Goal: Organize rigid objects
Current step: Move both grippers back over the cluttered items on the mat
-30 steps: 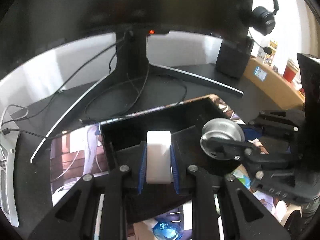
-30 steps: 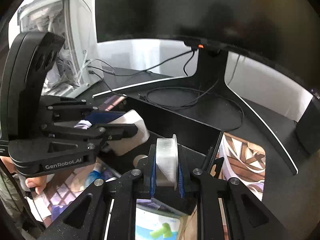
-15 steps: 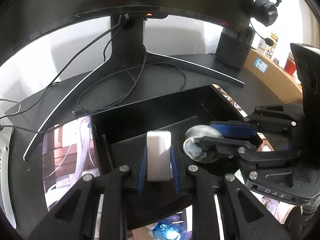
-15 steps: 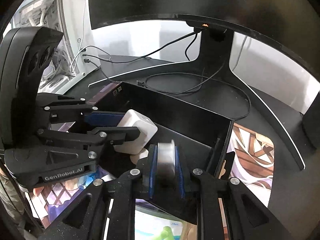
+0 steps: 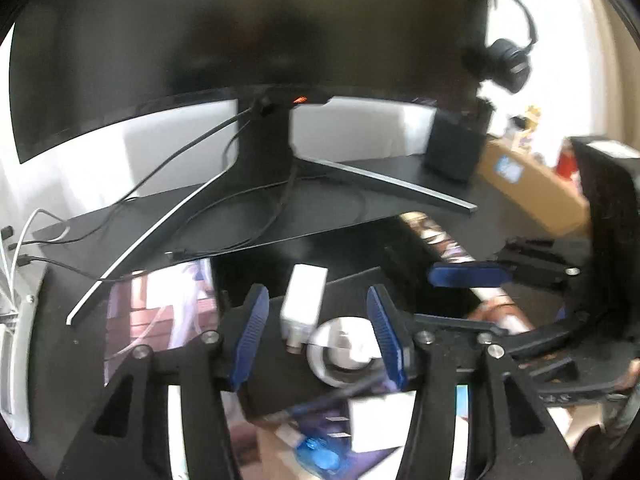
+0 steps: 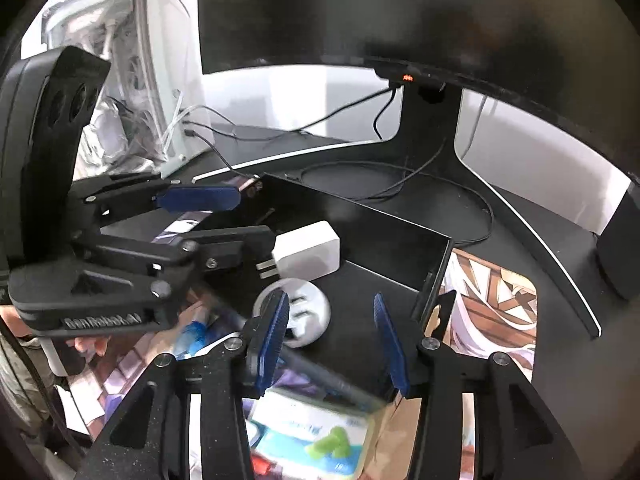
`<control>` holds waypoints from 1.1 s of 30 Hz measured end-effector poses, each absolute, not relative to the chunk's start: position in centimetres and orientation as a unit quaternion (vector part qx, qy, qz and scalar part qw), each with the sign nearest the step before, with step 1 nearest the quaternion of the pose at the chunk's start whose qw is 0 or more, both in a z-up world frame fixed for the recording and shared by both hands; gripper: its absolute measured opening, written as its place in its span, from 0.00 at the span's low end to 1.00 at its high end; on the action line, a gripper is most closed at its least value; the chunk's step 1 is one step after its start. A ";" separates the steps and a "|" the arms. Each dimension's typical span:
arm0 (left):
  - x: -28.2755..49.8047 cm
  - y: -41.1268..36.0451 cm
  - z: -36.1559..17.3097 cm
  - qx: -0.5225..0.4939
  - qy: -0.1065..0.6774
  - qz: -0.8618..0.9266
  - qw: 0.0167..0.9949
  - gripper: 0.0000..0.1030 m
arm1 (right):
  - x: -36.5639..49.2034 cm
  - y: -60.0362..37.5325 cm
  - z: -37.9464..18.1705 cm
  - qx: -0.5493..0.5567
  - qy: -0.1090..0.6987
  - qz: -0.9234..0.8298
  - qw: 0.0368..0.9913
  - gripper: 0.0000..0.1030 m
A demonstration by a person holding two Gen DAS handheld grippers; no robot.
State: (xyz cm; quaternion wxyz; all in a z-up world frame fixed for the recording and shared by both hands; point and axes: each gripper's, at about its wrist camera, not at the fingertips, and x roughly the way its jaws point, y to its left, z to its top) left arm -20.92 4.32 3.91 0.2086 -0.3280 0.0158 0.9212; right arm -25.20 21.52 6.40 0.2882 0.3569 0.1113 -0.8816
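A white charger (image 5: 304, 300) (image 6: 308, 250) lies on the floor of the black open box (image 6: 380, 232) (image 5: 256, 264), prongs toward me. Beside it rests a round white roll (image 5: 340, 352) (image 6: 298, 314). My left gripper (image 5: 318, 332) (image 6: 224, 220) hangs just short of the charger. Its jaws are opening, and the blue pads stand apart from the charger's sides. My right gripper (image 6: 331, 342) (image 5: 464, 300) is over the box's near edge with its jaws opening. The roll sits by its left pad, untouched.
A dark monitor on a V-shaped stand (image 6: 428, 128) with loose cables rises behind the box. A black speaker (image 5: 454, 148) and headphones (image 5: 508, 60) are at right, a white computer case (image 6: 132, 80) at left. A printed desk mat (image 6: 492, 312) and packages (image 6: 316, 436) lie nearby.
Both grippers have opened. The charger left the left pads and the roll left the right pads. Both now lie in the box, and the grippers have drawn back slightly.
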 end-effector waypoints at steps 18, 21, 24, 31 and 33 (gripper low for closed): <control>-11.4 3.9 3.4 -0.329 0.050 0.909 0.250 0.76 | -13.8 26.6 9.9 0.270 0.076 -0.895 0.347 0.81; -10.1 4.3 2.2 -0.368 0.057 0.891 0.259 0.76 | -13.0 26.7 9.1 0.283 0.084 -0.886 0.359 0.81; -9.3 4.7 1.1 -0.394 0.079 0.877 0.264 0.76 | -12.1 26.2 8.1 0.295 0.107 -0.872 0.375 0.81; -8.3 5.5 0.1 -0.411 0.109 0.863 0.273 0.76 | -11.6 25.4 6.4 0.333 0.134 -0.841 0.404 0.81; -8.1 5.7 -0.3 -0.414 0.119 0.859 0.277 0.76 | -11.4 25.2 6.0 0.344 0.146 -0.833 0.409 0.81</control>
